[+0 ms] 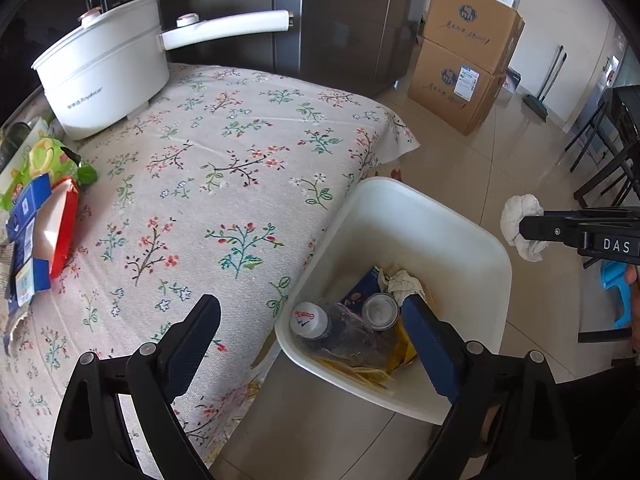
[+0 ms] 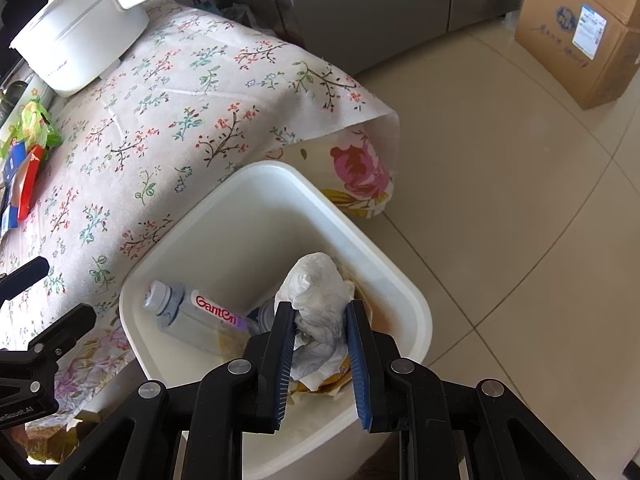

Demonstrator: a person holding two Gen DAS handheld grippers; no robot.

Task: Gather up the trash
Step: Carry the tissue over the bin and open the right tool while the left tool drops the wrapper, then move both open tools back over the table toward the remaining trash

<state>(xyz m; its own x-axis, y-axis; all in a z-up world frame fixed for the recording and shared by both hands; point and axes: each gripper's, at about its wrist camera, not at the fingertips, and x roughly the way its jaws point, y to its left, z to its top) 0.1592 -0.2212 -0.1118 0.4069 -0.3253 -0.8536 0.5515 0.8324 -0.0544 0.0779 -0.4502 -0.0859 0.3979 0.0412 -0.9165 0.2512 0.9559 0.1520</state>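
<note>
A white bin (image 1: 460,240) (image 2: 224,220) stands on the floor against the table's corner. It holds a clear plastic bottle (image 1: 332,332) (image 2: 192,316), a small can (image 1: 380,311), crumpled paper and yellow wrappers. My right gripper (image 2: 320,320) is shut on a crumpled white tissue (image 2: 320,296) (image 1: 520,224), held above the bin's right side. My left gripper (image 1: 312,320) hangs open with nothing in it over the table edge and the bin's near rim. A blue-and-red carton (image 1: 40,236) (image 2: 22,176) and a green wrapper (image 1: 48,156) (image 2: 32,124) lie at the table's left.
A floral cloth (image 1: 224,176) covers the table. A white pot (image 1: 100,76) (image 2: 80,36) with a long handle sits at its far left. Cardboard boxes (image 1: 464,64) (image 2: 588,32) stand on the tiled floor by the wall. A dark fridge stands behind the table, black chair legs (image 1: 600,168) at right.
</note>
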